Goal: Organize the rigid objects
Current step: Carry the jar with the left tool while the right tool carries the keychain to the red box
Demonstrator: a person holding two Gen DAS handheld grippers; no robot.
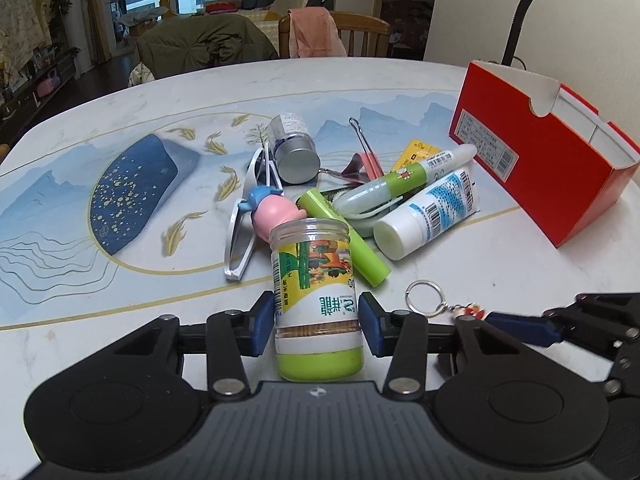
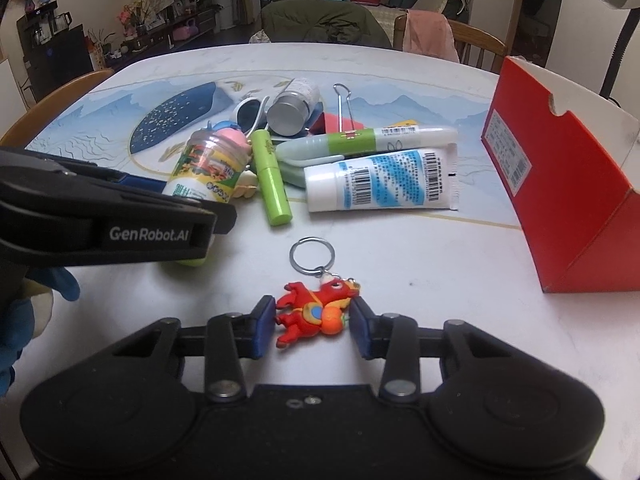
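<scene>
My left gripper [image 1: 317, 320] is shut on a toothpick jar [image 1: 314, 280] with a green cap and clear bottom, lying at the near edge of the pile; the jar also shows in the right wrist view [image 2: 204, 168]. My right gripper [image 2: 313, 322] has its pads touching both sides of a red horse keychain [image 2: 314, 312] that lies on the table, its ring [image 2: 310, 256] pointing away. The pile holds a white tube [image 2: 380, 180], a green-and-white pen [image 2: 368, 142], a green stick [image 2: 272, 178], a silver-capped bottle [image 2: 290, 112], white sunglasses [image 1: 244, 220] and a pink-and-blue toy [image 1: 272, 208].
An open red box [image 2: 560, 184] stands on the right of the white patterned table [image 2: 400, 260]. A binder clip [image 1: 362, 160] and a yellow card [image 1: 416, 154] lie behind the pile. A desk lamp [image 1: 520, 12] stands behind the box. Chairs stand at the far edge.
</scene>
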